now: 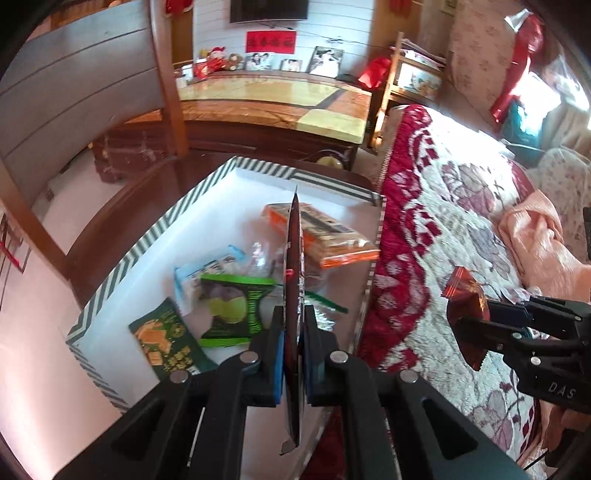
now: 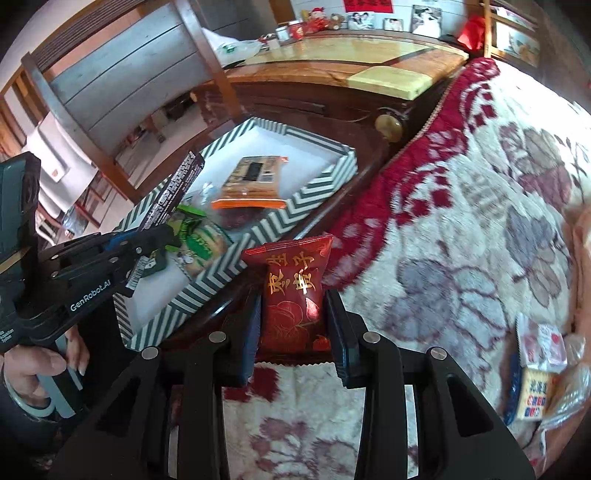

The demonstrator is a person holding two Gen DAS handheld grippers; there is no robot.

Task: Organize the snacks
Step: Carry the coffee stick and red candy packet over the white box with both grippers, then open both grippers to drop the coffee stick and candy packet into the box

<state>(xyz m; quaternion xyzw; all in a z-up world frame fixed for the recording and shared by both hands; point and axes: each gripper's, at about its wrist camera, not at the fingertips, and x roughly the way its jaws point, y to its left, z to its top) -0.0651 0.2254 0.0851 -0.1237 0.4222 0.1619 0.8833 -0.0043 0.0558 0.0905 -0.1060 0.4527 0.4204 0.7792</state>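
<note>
Over the striped box (image 1: 110,280), the left gripper (image 1: 293,332) clamps a thin, perhaps foil, packet (image 1: 293,258) edge-on, while the right gripper (image 2: 291,325) pinches a red pouch (image 2: 293,291).

This is a bedroom in a home. A bed (image 1: 461,206) with a red and white flower blanket (image 2: 461,221) fills one side. A long wooden cabinet (image 1: 273,103) holds family photos (image 1: 258,61) and a toy (image 1: 216,57). A TV (image 1: 269,11) hangs on the wall.

Glossy foil packet (image 2: 295,291); plush, perhaps fleece, blanket (image 2: 461,258).
</note>
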